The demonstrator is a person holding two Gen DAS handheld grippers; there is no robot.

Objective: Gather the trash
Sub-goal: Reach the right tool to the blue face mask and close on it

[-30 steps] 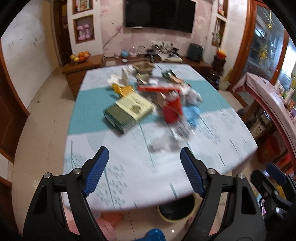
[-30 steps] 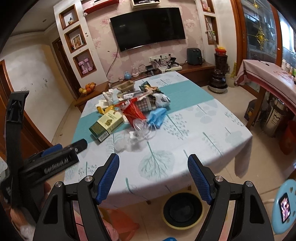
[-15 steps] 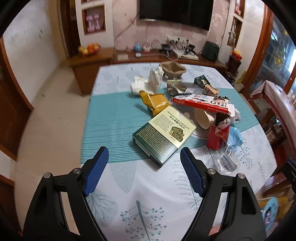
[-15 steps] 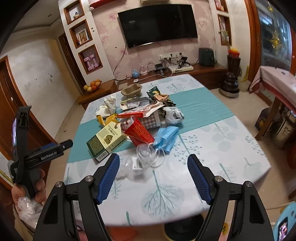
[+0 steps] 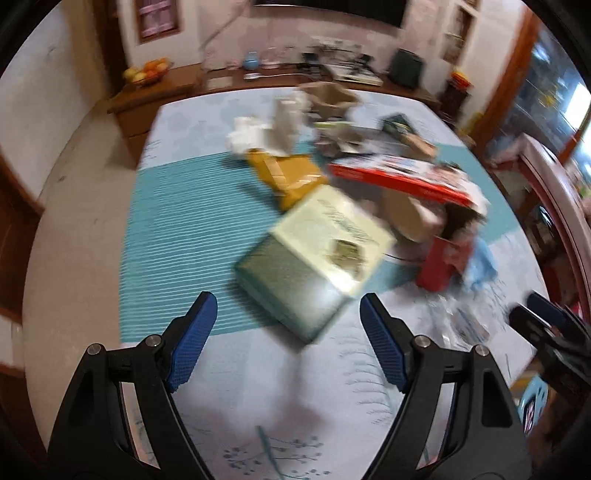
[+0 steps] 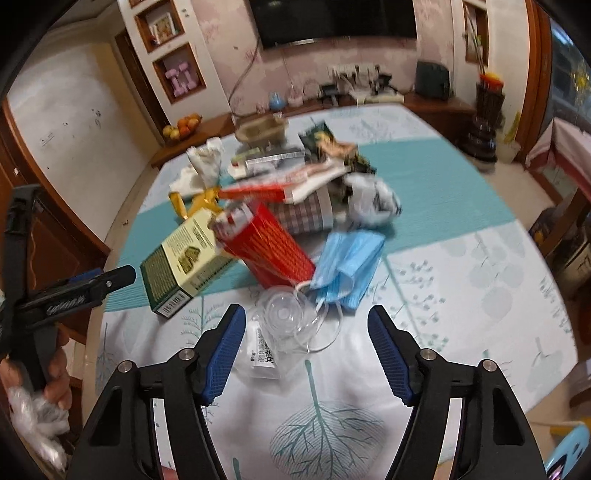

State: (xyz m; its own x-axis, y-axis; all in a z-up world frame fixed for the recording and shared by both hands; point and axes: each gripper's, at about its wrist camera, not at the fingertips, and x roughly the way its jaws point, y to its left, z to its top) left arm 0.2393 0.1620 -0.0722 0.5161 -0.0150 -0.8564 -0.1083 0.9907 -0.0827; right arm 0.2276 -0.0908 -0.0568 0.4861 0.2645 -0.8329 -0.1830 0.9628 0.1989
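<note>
Cardboard box lies beyond wide-spread left gripper; empty right gripper closing over crinkled clear plastic.

A fruit bowl sits on the sideboard (beneath a wall television).

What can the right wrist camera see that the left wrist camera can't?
Only the right wrist view shows the hand holding the left tool, a crumpled white bag and a checked packet. Only the left wrist view shows bare floor beside the table. Both show the green box, red carton and blue mask.
</note>
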